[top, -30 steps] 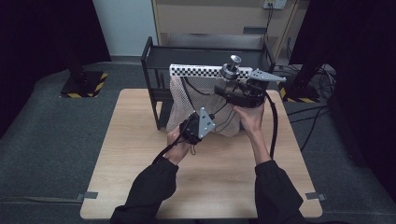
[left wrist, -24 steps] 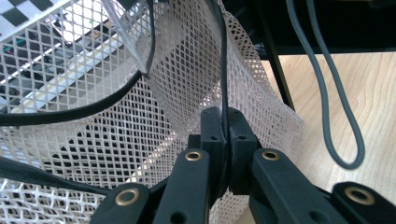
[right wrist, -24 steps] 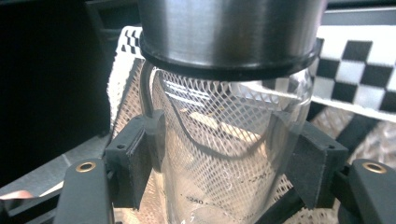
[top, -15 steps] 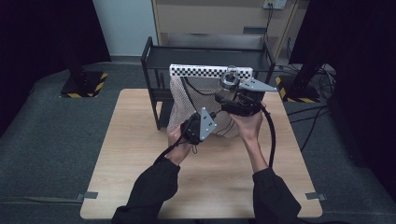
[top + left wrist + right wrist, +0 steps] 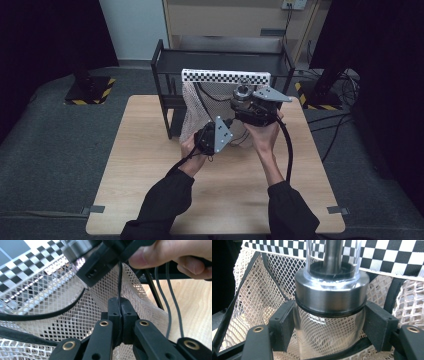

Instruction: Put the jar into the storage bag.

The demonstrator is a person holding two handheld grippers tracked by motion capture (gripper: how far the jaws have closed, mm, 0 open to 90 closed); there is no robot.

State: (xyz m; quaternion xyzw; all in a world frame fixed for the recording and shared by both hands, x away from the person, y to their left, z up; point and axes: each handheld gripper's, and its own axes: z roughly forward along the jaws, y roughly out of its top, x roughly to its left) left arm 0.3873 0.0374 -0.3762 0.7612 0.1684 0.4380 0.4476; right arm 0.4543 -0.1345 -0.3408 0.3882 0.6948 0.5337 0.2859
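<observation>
though clamped, clear glass jar, steel collar, over cream mesh bag

left gripper: jaws pinched together, low | right gripper: jaws clamped, raised just beyond; both forearms extended forward

Lab or recording studio, not home. Light wooden table on grey carpet, corners taped to floor. Black curtains on both sides. Stand bases with yellow-black hazard tape. Cables across floor, wall socket. Black metal rack at table's far edge.
</observation>
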